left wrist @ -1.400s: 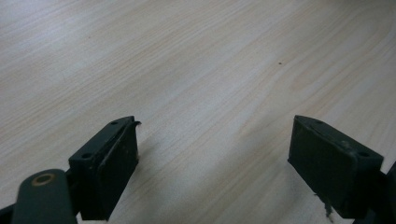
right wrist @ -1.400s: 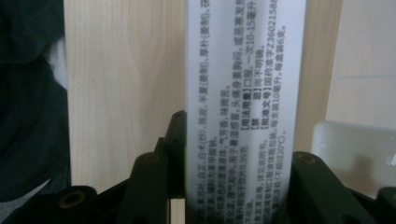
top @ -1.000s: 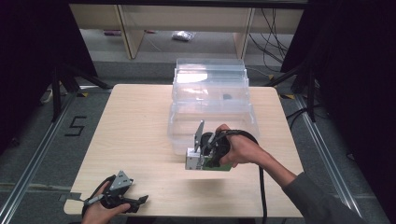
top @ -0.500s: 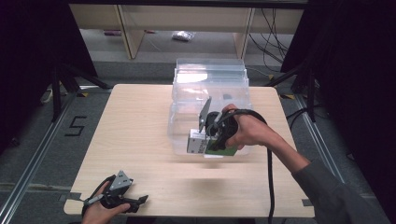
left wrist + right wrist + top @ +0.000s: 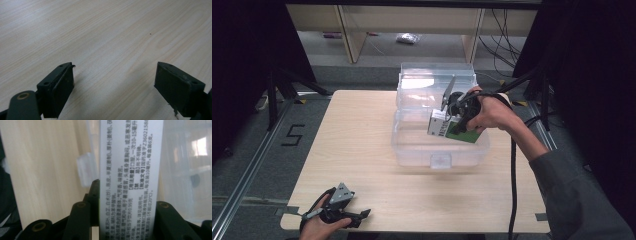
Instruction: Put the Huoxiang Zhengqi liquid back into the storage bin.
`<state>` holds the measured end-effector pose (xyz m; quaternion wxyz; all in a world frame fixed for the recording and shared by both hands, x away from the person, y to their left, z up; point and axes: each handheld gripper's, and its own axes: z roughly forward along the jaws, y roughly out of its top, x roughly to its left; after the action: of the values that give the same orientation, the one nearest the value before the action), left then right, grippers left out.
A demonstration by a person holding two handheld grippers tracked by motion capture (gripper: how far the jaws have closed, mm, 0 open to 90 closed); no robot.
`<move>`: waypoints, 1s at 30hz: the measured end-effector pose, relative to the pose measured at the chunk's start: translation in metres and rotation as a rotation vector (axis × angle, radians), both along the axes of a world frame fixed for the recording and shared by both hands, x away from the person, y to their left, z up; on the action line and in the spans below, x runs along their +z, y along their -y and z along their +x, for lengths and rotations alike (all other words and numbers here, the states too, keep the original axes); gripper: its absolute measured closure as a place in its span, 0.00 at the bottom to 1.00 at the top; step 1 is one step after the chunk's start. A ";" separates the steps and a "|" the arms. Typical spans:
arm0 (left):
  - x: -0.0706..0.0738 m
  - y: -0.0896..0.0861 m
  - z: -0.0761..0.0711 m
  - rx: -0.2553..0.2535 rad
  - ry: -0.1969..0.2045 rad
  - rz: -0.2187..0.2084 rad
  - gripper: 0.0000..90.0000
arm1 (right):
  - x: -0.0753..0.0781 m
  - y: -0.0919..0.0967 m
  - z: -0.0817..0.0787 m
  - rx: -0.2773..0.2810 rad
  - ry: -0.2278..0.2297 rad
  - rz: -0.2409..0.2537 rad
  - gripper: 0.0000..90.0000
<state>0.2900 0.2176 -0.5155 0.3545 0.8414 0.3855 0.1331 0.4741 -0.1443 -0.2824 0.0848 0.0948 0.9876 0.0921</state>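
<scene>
At seven o'clock, the left gripper (image 5: 343,212) rests on the wooden table (image 5: 357,135), jaws apart, empty. At one o'clock, the right gripper (image 5: 447,122) is clamped on the green-and-white box (image 5: 451,129), held above the open clear bin (image 5: 437,145); setting it inside remains. Beyond lie grey floor and shelving.

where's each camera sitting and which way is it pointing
High view: above the person's side, looking forward and down on the table; shows both forearms, left gripper, right gripper.
Left gripper view: on the left gripper, facing bare tabletop between open jaws.
Right gripper view: on the right gripper, facing the clamped box.
Shared: box over the clear bin in the high and right gripper views.
</scene>
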 end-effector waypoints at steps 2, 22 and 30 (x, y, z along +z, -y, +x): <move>0.000 0.000 0.000 0.000 0.000 -0.002 0.17 | -0.002 0.002 0.004 -0.016 -0.003 -0.003 0.72; -0.001 0.000 0.000 -0.001 -0.002 -0.002 0.17 | -0.064 0.032 0.052 -0.048 -0.057 -0.067 0.72; -0.001 0.000 0.000 0.000 -0.005 -0.001 0.17 | -0.088 0.033 0.053 -0.020 -0.071 -0.100 0.72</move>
<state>0.2900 0.2177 -0.5161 0.3540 0.8415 0.3865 0.1310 0.5276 -0.1777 -0.3707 0.0553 0.1038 0.9923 0.0385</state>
